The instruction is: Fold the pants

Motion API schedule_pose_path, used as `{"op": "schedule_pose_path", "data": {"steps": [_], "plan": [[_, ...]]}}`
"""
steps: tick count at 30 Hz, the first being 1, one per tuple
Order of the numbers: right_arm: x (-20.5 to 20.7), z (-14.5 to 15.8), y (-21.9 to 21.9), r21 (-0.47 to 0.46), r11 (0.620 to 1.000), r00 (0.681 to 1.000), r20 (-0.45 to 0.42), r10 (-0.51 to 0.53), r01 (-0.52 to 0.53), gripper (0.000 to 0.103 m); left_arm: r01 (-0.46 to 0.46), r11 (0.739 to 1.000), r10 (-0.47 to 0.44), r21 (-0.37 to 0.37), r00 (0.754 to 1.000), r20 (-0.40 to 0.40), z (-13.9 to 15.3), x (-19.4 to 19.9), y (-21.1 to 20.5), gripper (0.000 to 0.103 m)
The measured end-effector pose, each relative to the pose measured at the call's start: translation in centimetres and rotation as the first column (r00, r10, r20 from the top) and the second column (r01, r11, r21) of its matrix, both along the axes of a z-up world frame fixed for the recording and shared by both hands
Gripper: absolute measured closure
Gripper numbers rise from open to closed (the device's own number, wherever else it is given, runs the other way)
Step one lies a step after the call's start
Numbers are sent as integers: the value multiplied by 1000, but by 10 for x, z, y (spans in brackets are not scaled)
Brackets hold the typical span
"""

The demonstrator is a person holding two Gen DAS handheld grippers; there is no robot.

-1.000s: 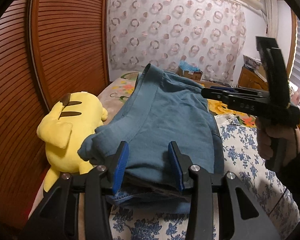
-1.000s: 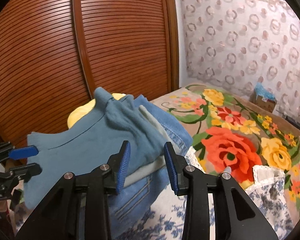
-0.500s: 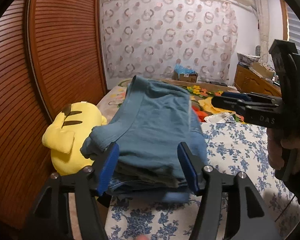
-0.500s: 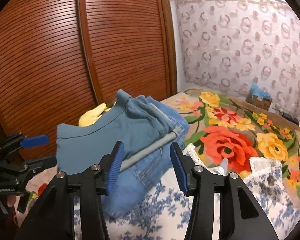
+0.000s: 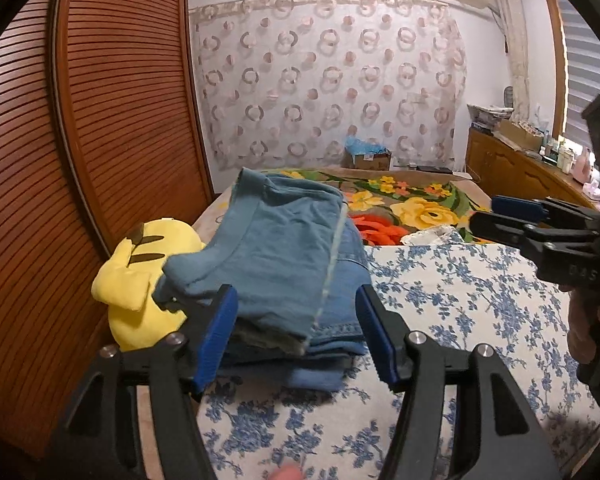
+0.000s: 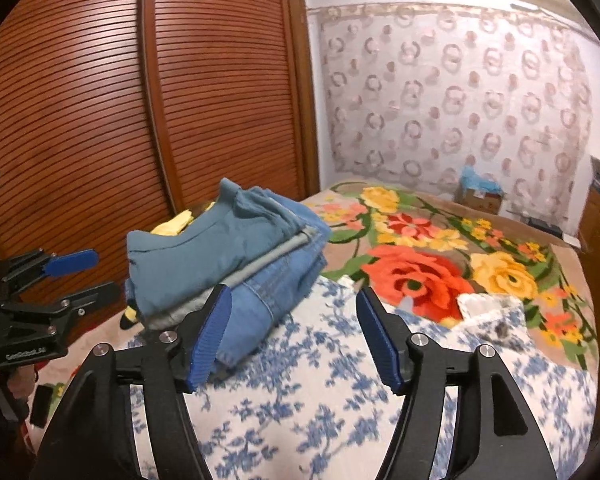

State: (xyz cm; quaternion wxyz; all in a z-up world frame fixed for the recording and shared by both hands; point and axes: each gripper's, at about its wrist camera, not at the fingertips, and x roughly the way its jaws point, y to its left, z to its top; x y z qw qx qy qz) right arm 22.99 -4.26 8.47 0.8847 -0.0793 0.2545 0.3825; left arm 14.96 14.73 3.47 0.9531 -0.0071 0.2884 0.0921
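- Step in hand, as I judge it: the fold looks finished. Folded teal pants (image 5: 276,256) lie on top of a stack of folded clothes (image 6: 268,292), denim and grey layers beneath, at the left edge of the bed (image 5: 440,292), beside the wooden wardrobe doors (image 5: 112,120).
- Yellow plush toy (image 5: 140,280) sits just beside the stack, on the wardrobe side.
- Left gripper (image 5: 296,332): released, blue pads spread wide; the stack's near end shows between them, pads not pressing on it.
- Right gripper (image 6: 294,340): jaws opening, nothing between them; the stack lies ahead and left of it.
- Next move, as a judgement: clear both tools without snagging the top layer; check that the stack stays square.
- Writing: right gripper's body shows "DAS" in the left view; left gripper's label in the right view is too blurred to read.
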Motion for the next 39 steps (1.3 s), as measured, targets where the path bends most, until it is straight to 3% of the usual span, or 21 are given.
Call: {"op": "schedule_pose_path", "data": {"steps": [6, 18, 25, 33, 39], "plan": [[-25, -4, -29, -8, 997, 997, 6, -74, 74, 32, 45, 999, -45, -29, 999, -8, -5, -4, -18, 42], [-63, -11, -86, 2, 977, 977, 1, -215, 215, 21, 132, 991, -133, -18, 991, -20, -6, -21, -64, 42], [-91, -8, -114, 11, 962, 962, 7, -275, 275, 20, 186, 982, -186, -17, 982, -19, -8, -35, -91, 42], [-119, -18, -146, -20, 921, 921, -15, -389, 389, 20, 226, 973, -228, -33, 973, -44, -19, -46, -118, 42], [-135, -16, -168, -31, 887, 888, 14, -460, 460, 20, 266, 963, -268, -38, 963, -31, -11, -54, -142, 42]]}}
